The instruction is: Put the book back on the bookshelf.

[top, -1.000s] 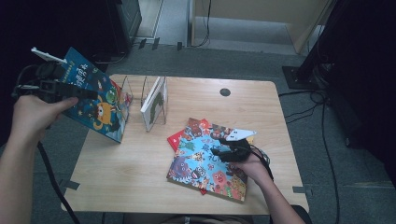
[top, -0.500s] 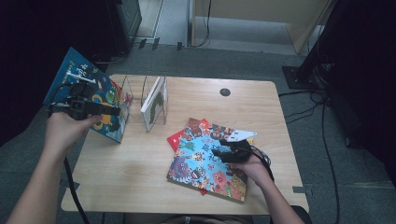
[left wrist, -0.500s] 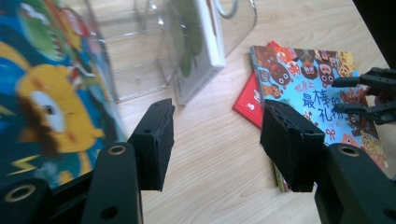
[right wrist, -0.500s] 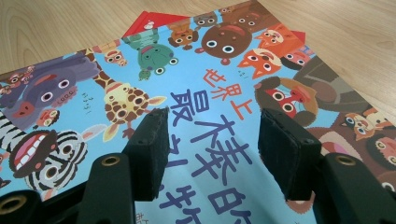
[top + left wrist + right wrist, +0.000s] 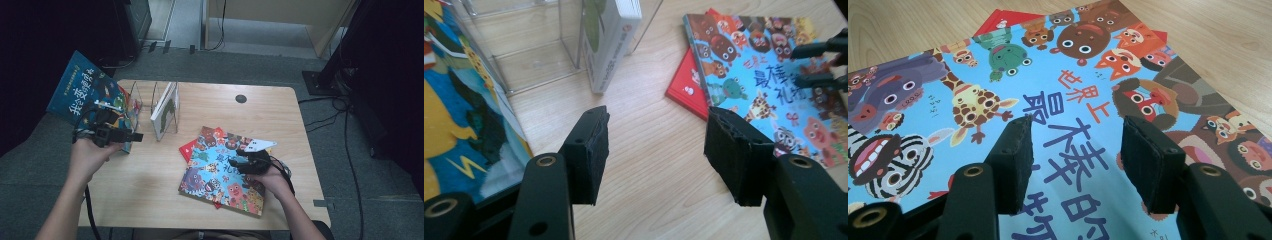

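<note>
Wooden table (image 5: 150,200) with picture books and a clear book rack, one gripper on each side.

A clear plastic rack (image 5: 150,100) stands at the table's far left, and a white book (image 5: 165,106) stands upright in one of its slots. A dark blue picture book (image 5: 85,92) leans tilted at the rack's left side, partly over the table edge; whether it touches the rack, I cannot tell. The left gripper (image 5: 654,145) hangs just in front of this book, above bare wood, its jaws apart with nothing between them; the left hand (image 5: 90,155) holds it level, pointing to the right. The animal book (image 5: 220,172) lies flat near the right front, on top of a red book (image 5: 192,147). The right gripper (image 5: 1073,160) is low over the animal book's cover; its jaws have just been closing, yet stand apart and empty. The right hand (image 5: 272,177) rests on that book's near corner.
</note>
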